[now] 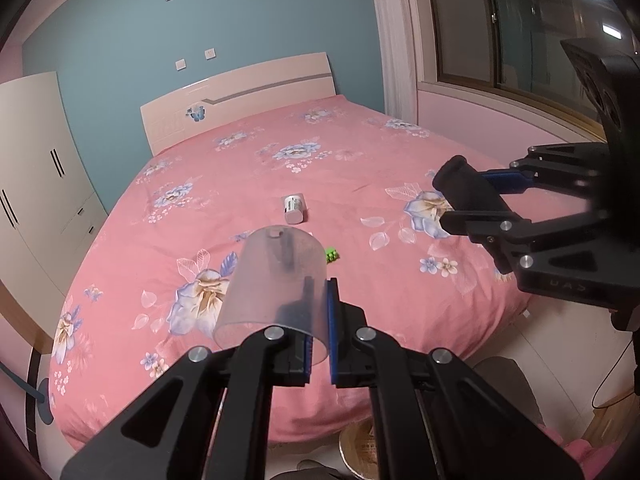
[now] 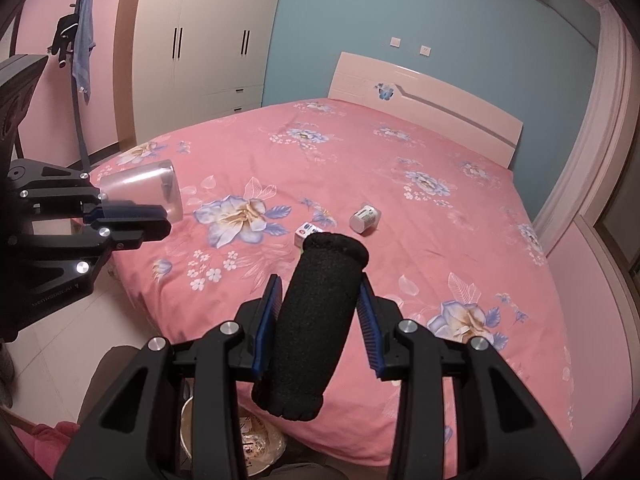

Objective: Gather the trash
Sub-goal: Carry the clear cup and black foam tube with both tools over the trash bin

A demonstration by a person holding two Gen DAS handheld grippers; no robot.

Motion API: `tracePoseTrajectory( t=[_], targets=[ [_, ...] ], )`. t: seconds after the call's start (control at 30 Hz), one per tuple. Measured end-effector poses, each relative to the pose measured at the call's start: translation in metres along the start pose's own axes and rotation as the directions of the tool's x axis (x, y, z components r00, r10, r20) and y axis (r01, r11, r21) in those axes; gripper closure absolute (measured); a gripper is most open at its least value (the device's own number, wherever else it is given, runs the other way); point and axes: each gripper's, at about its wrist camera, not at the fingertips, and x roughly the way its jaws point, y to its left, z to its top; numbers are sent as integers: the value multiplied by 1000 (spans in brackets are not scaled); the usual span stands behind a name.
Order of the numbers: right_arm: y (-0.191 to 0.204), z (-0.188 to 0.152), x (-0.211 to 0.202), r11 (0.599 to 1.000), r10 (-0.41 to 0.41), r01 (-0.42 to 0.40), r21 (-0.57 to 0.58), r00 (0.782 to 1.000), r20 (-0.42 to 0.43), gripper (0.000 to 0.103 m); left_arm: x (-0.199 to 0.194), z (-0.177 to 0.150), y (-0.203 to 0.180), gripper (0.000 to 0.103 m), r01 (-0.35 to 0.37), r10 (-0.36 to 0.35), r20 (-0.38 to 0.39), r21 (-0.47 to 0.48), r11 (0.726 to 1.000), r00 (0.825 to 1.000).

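Left wrist view shows left tongs (image 1: 318, 344) clamped on a light, thin, crushable plastic cup (image 1: 276, 292) at its rim, right tongs (image 2: 320, 320) clamped mid-length on a soft foam roll (image 2: 312, 320).

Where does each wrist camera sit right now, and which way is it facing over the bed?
Left wrist: rides the left gripper, looking across the bed toward the headboard and window; its fingers pinch the clear plastic cup; the right gripper shows at right.
Right wrist: rides the right gripper, looking across the bed toward wardrobe and headboard; its fingers clamp the black foam cylinder; the left gripper shows at left.
Shared: bed, white can, both held items.
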Motion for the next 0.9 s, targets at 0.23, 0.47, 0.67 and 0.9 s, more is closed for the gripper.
tracePoseTrajectory(
  t=[0.23,0.47,0.67,0.9],
  targets=[
    [7,-19,11,1000,9,-9,9,999,-33,64,12,-23,-1,95,11,-12,-48,-10,1000,999],
    [19,-38,30,1000,27,-26,13,996,-84,64,27,-49,-4,95,30,-32,-104,-24,999,994],
    [30,-59,51,999,48,-47,16,990,-136,64,42,-73,-11,95,55,-59,-151,-36,998,987],
    [47,-90,81,996,86,-83,22,974,-208,64,65,-102,-17,95,79,-88,-216,-49,996,972]
  ],
)
